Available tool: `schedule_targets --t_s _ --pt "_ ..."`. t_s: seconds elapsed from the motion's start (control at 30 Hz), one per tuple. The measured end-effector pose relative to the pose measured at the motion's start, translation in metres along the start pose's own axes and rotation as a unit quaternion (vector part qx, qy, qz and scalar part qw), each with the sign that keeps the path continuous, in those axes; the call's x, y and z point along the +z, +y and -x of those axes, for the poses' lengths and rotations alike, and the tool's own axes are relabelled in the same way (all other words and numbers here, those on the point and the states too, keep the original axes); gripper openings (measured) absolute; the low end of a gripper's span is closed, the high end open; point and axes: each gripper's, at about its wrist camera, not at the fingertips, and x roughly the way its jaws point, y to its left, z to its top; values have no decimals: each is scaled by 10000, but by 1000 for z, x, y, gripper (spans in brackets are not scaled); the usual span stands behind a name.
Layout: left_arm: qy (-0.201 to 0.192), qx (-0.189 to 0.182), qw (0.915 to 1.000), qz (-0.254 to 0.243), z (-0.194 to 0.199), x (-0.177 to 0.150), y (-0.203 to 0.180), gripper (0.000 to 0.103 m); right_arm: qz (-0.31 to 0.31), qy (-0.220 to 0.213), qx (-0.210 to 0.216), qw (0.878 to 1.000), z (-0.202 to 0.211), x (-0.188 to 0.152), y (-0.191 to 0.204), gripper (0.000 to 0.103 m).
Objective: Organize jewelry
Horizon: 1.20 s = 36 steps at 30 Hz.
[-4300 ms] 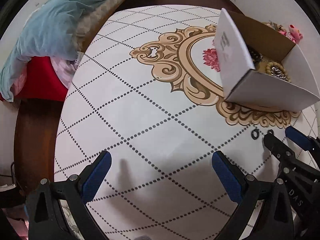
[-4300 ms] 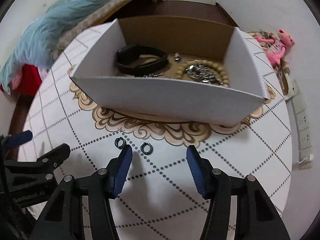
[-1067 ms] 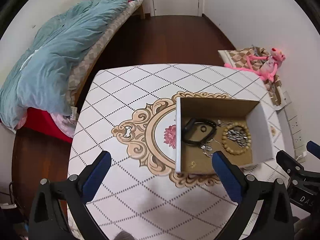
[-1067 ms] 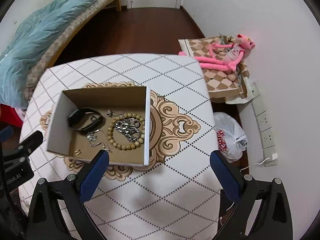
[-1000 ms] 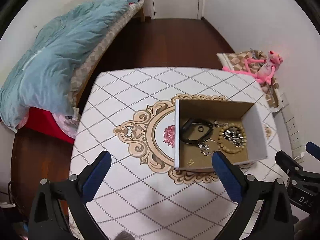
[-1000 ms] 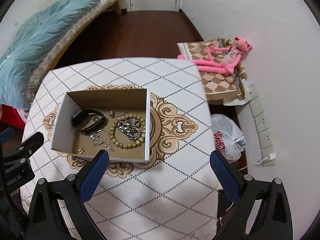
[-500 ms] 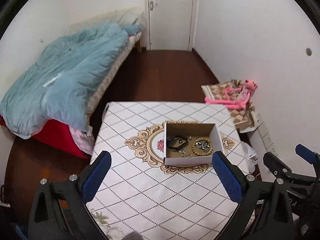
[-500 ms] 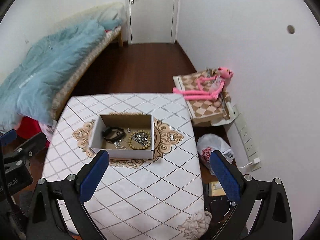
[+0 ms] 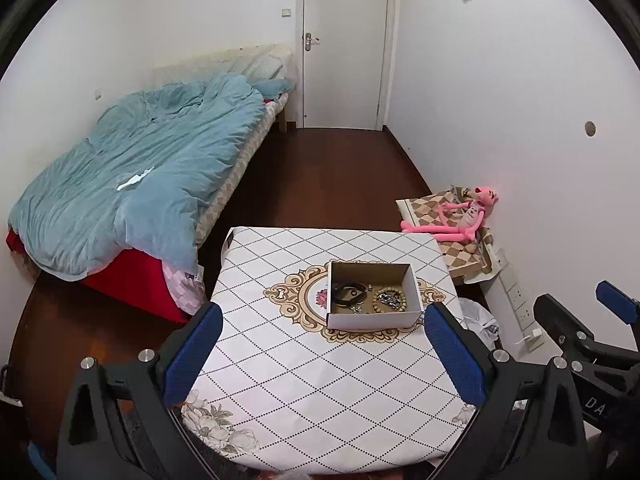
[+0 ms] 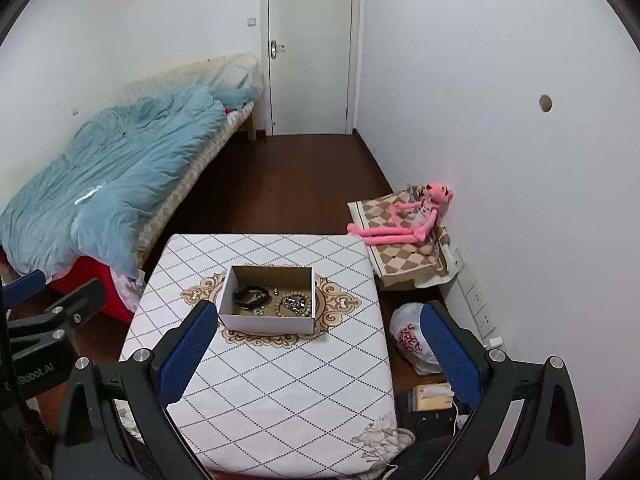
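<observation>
1. The left gripper [image 9: 324,354] is high above the table [image 9: 304,396] with its fingers spread wide, and nothing is between them.
2. The right gripper [image 10: 318,356] is also high above the table, wide open and empty. It hangs over the right edge of the table.
3. The box [image 10: 267,322] stands on the brown ornament in the far half of the table. The jewelry lies inside it: a black bracelet [image 10: 251,295] on the left and a bead bracelet [image 10: 296,305] on the right, around a heap of silver chain. Some small pieces lie between them; they are too small to tell apart.
4. No jewelry is seen on the tablecloth outside the box, so the task seems finished or nearly finished.
5. The risk from here is probably small. If a gripper goes down again and pushes the light box wall, the box could slide or tip, and the small pieces could spill on the cloth.
6. The chain and the beads lie together, so they could tangle if somebody pulls one of them out.
7. A white bag [image 10: 412,342] and a pink toy [image 10: 404,220] are on the floor beside the table, well apart from the box.
</observation>
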Motion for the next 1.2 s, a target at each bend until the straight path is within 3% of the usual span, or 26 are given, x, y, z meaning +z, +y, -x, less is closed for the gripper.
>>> schedule_targets --t_s 0.4,1.2 --pt "35 144 9999 -55 -3 -4 -6 103 -71 60 -17 10000 10 -3 -8 103" --pt "881 373 9954 -58 -105 24 -13 103 30 932 -162 9955 -113 24 -6 103"
